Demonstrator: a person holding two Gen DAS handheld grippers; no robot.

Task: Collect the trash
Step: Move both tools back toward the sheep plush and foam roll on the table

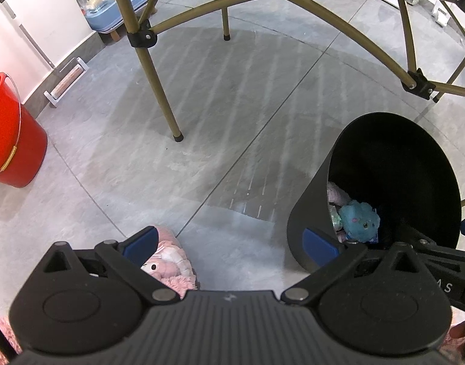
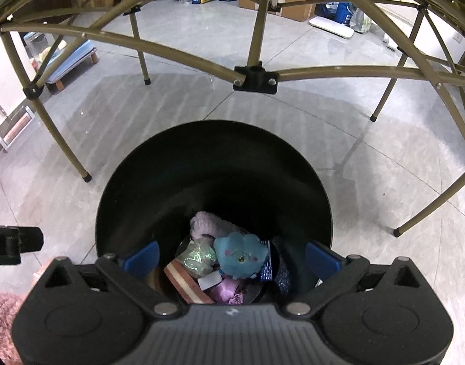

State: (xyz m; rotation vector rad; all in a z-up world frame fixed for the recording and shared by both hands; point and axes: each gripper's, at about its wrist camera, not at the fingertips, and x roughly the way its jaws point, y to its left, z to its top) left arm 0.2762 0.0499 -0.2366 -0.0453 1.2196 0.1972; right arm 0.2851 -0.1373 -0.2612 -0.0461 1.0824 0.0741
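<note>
Nearest the left wrist camera, the left gripper (image 1: 229, 246) hangs above the floor with its blue fingers (image 1: 141, 241) spread wide and nothing between them. Far left, a red bucket (image 1: 12, 133) stands near the wall. Just under the left finger lies a pink plush slipper (image 1: 171, 261) with a small white face, on the grey tiled floor (image 1: 141, 167); whether it counts as trash I cannot tell. Behind, the olive metal legs of a folding table (image 1: 159, 82) stand on the tiles, its slatted shadow across them. To the right sits the black trash bin (image 1: 311, 213), mouth up, so things can drop straight in.

From the right wrist view, the right gripper (image 2: 231, 258) hovers directly over the bin's opening, jaws as wide as they go and holding nothing. Below it, at the bottom of the bin, lie a blue plush toy (image 2: 240, 255), a lilac fuzzy piece (image 2: 205, 225), a shiny crumpled wrapper (image 2: 199, 258) and a striped block (image 2: 187, 284). Most likely a drop is just done.
</note>
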